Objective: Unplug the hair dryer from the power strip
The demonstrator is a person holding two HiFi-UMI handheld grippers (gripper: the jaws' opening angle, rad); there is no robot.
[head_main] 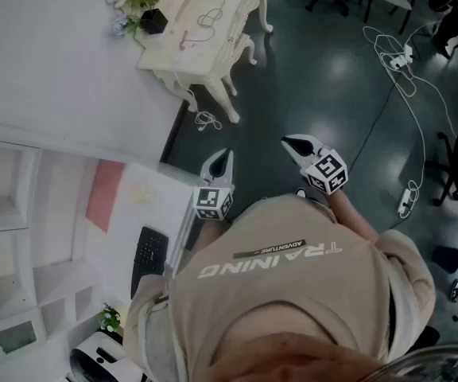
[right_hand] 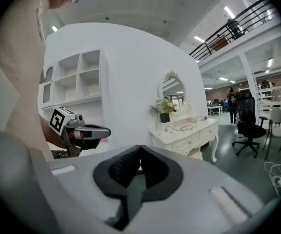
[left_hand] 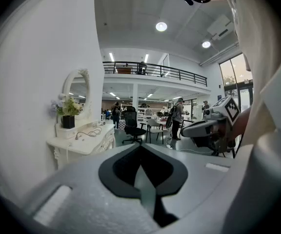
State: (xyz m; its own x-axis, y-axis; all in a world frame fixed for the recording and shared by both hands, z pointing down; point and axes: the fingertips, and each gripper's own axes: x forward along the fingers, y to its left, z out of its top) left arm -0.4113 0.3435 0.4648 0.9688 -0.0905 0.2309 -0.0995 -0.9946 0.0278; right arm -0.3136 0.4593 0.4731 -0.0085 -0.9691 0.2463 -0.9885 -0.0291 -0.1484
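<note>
I cannot make out a hair dryer in any view. A thin cable lies looped on the white dressing table ahead of me, and another white cord sits on the floor by its leg. Both grippers are held side by side in the air above the dark floor, pointing towards that table. My left gripper is shut with nothing between its jaws, whose tips meet. My right gripper is shut and empty too, its tips together. Neither touches anything.
A white power strip with a long white cable lies on the floor to the right, another further off. A potted plant stands on the dressing table. A desk with a keyboard and white shelves are at my left. An office chair stands beyond.
</note>
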